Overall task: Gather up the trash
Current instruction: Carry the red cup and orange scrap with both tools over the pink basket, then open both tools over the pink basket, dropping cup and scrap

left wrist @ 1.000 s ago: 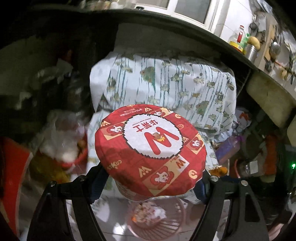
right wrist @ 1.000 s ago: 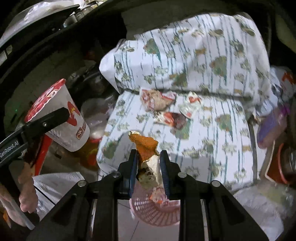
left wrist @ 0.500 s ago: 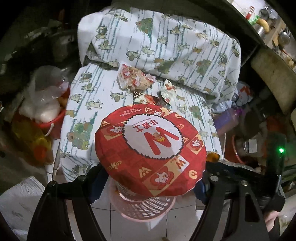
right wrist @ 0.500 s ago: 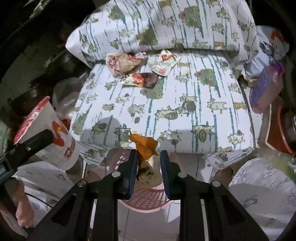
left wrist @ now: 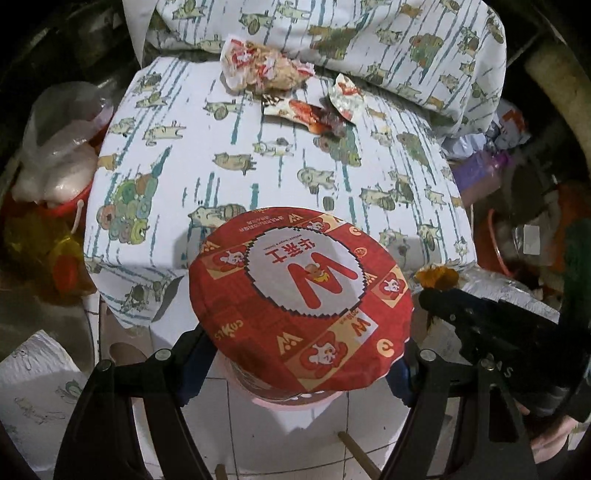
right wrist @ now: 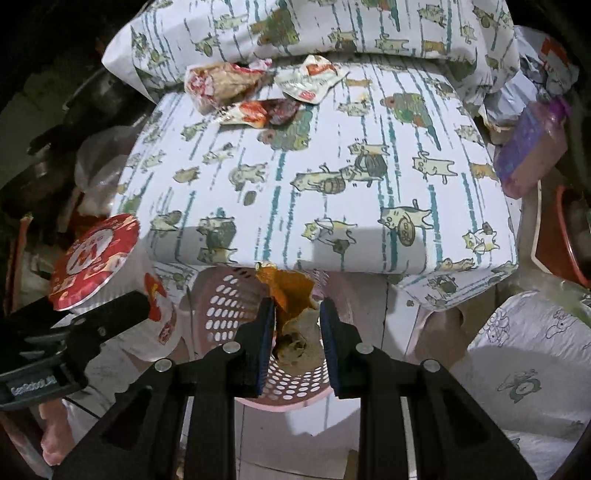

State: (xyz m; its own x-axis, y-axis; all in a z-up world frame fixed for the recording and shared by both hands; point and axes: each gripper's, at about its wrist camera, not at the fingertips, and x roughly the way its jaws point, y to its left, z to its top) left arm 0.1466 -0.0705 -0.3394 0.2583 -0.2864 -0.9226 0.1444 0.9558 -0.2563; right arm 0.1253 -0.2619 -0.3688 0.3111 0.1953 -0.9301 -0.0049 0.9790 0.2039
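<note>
My left gripper (left wrist: pixel 295 365) is shut on a paper cup (left wrist: pixel 299 295) with a red printed lid, held tilted just above a pink perforated basket (right wrist: pixel 229 306) on the tiled floor. The cup (right wrist: pixel 96 258) also shows at the left of the right wrist view. My right gripper (right wrist: pixel 297 332) is shut on a crumpled orange and beige food scrap (right wrist: pixel 293 310), hanging over the basket's mouth. Several torn red and white wrappers (left wrist: pixel 266 70) (right wrist: pixel 221 85) lie at the back of the cat-print seat cushion (left wrist: pixel 258 162).
A cat-print pillow (right wrist: pixel 332 26) leans behind the cushion. A clear plastic bag (left wrist: pixel 59 147) over a red bucket stands at the left. A purple bottle (right wrist: pixel 528 147) and a red bowl (right wrist: pixel 569 236) are at the right. White printed bags (right wrist: pixel 524 369) sit on the floor.
Both grippers have sunk and tipped downward toward the pink basket, each still holding its item. The cushion and wrappers now fill the upper part of both views.
</note>
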